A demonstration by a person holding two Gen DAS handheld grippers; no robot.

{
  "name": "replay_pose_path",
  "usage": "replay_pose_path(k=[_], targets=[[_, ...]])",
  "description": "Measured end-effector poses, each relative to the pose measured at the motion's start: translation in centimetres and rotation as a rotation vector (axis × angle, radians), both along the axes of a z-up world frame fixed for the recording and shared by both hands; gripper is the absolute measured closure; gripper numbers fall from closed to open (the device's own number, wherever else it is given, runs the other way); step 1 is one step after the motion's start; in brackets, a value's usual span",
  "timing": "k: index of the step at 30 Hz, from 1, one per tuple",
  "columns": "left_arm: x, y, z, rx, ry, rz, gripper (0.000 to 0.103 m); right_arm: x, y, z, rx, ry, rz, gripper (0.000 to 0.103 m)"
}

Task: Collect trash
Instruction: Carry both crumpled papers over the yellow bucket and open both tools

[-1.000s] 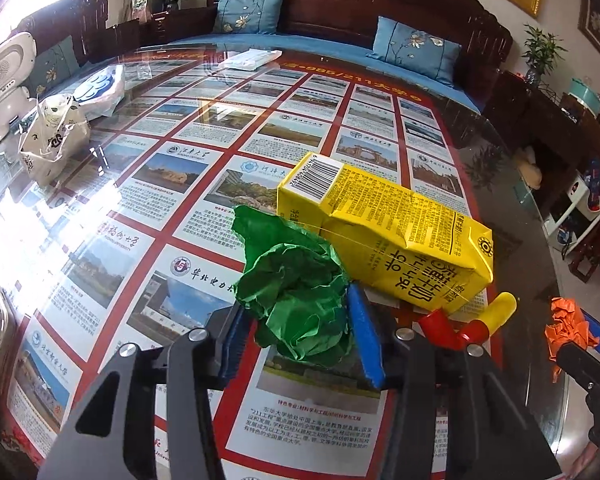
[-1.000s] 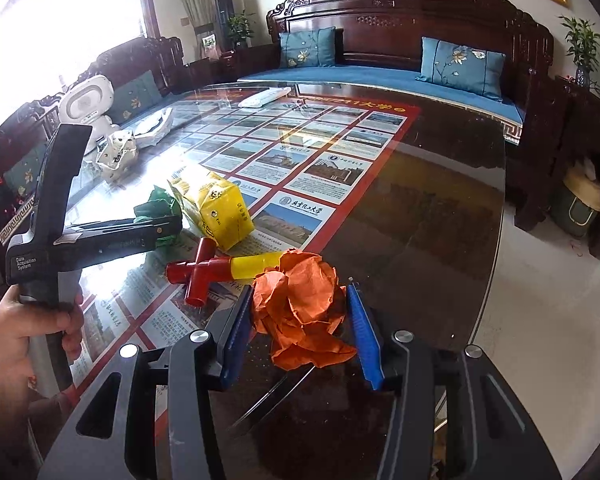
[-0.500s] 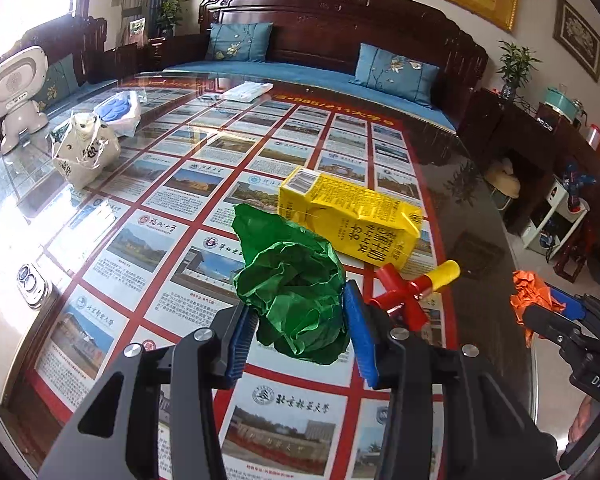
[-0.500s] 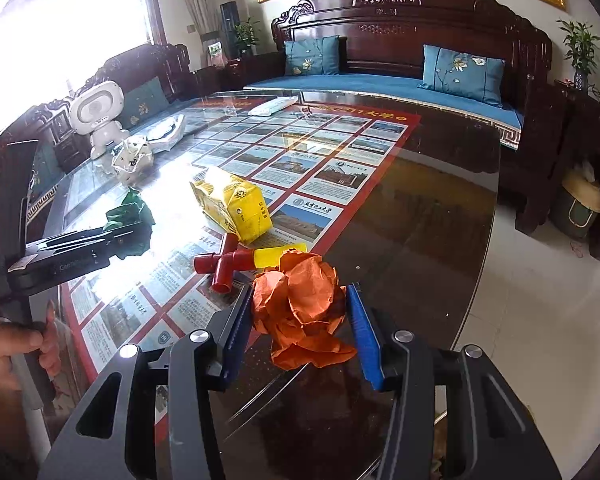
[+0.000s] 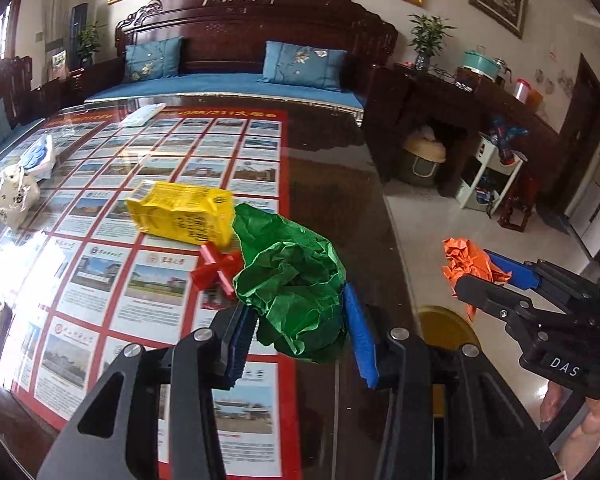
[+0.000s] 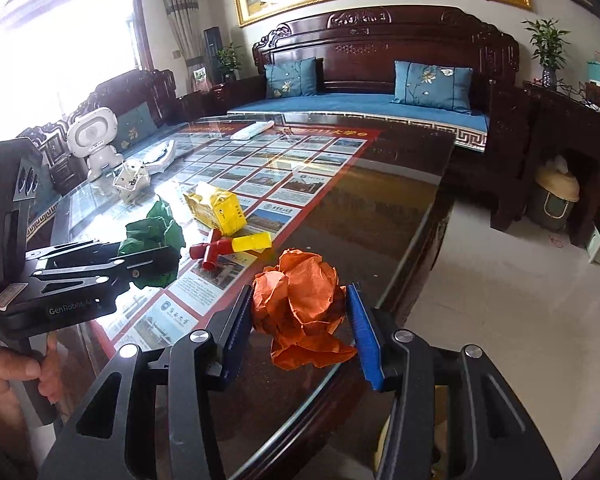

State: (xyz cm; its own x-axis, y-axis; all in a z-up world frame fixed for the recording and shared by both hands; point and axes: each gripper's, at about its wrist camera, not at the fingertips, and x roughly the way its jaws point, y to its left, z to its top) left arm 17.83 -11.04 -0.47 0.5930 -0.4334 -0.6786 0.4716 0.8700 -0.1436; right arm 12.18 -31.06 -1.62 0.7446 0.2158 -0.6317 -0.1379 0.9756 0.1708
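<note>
Glass-topped table, dark wood frame, with a red-bordered poster of photo tiles flat under the glass. On it: yellow carton lying on its side, red-and-yellow plastic piece just beside it, a white figurine in clear wrap, a blue-and-white packet near that. Far end: white robot toy and a flat white item.

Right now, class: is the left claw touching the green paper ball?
Touching. The left wrist view shows the left claw with both blue pads pressed into the crumpled green paper ball, held clear of the table.
</note>
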Motion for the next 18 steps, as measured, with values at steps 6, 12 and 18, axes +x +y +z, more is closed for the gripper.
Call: replay_pose_path(k=[6, 12, 18], targets=[[-1.6, -6.1, -0.7, 0.010, 0.021, -0.111, 0.059, -2.9, -4.5, -0.2, -0.013, 0.004, -0.080, 0.057], [-3.2, -12.8, -2.0, 0.043, 0.058, -0.233, 0.059, -5.5, -9.4, -1.6, -0.032, 0.040, -0.166, 0.056], [-4.3, -19.4, -4.2, 0.108, 0.109, -0.346, 0.059, -7.7, -13.8, -4.0, -0.042, 0.112, -0.233, 0.056]])
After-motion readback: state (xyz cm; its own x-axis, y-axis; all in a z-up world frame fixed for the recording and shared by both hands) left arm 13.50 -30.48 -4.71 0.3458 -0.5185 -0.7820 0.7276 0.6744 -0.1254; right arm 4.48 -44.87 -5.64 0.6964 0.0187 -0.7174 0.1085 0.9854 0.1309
